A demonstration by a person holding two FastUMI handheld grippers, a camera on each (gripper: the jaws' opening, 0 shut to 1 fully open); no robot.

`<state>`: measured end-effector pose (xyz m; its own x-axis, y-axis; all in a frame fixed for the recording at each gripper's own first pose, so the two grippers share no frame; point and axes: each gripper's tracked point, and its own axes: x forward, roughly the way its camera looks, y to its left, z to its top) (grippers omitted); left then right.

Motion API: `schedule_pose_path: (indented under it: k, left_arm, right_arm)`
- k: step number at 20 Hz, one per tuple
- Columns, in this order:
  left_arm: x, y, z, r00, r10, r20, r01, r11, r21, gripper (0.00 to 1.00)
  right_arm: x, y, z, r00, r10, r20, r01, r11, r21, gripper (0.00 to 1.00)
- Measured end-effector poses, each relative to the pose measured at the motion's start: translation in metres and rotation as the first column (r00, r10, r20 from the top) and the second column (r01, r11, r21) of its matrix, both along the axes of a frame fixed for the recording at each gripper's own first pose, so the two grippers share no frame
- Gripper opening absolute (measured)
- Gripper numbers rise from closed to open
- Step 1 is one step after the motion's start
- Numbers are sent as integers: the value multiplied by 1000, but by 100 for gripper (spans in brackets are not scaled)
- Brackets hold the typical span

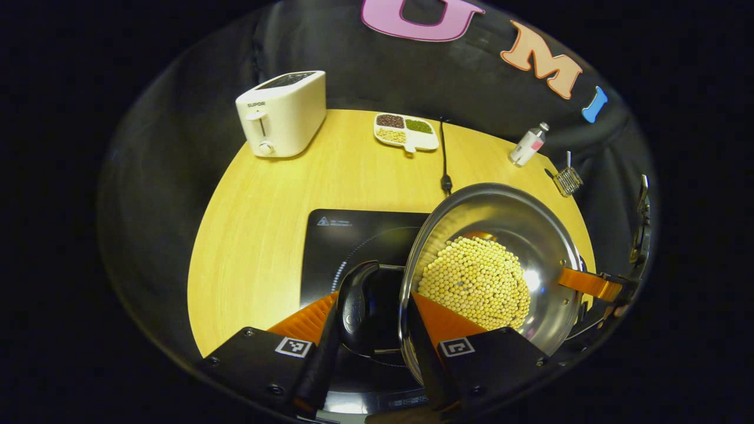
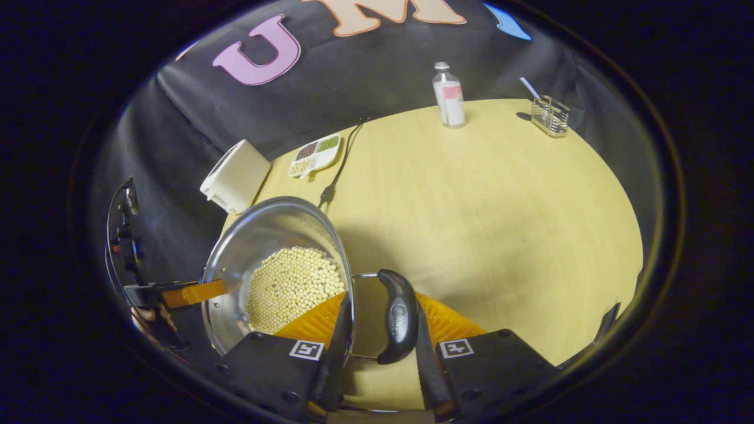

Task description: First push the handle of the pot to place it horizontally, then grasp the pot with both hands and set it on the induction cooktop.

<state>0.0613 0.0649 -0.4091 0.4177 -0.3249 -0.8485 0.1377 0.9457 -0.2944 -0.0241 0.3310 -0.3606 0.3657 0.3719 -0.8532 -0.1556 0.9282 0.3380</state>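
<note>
Staged kitchen corner inside recording booth, not real home: round wooden table point(image 2: 500, 224) backed by draped black cloth wall point(image 1: 365, 70). Kitchen cues on table: white toaster point(image 1: 283, 113), black induction cooktop point(image 1: 353, 235) with power cord point(image 1: 444, 154), steel pot point(image 1: 500, 235) of pale round beans, divided dish of sorted grains point(image 1: 405, 131), small bottle point(image 2: 448, 95), wire rack point(image 2: 550, 115). No sink, cabinets or counters; props only
</note>
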Motion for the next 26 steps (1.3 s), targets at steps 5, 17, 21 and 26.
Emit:
schedule_pose_path:
  k: [5, 17, 21, 26]
  left_arm:
    - [6, 28, -5, 1000, 9, -6, -9, 1000, 12, 64]
    - [18, 61, -14, 1000, 20, -11, -20, 1000, 15, 66]
    - [20, 62, -14, 1000, 12, -11, -12, 1000, 11, 64]
    - [20, 64, -13, 1000, 8, -14, -8, 1000, 7, 66]
  right_arm:
    - [-6, 30, -3, 1000, 5, -9, -5, 1000, 11, 51]
    - [-6, 65, -6, 1000, 6, -22, -5, 999, 33, 51]
    - [-4, 69, -8, 1000, 5, -25, -4, 999, 34, 51]
    - [-4, 69, -7, 1000, 4, -25, -3, 999, 33, 51]
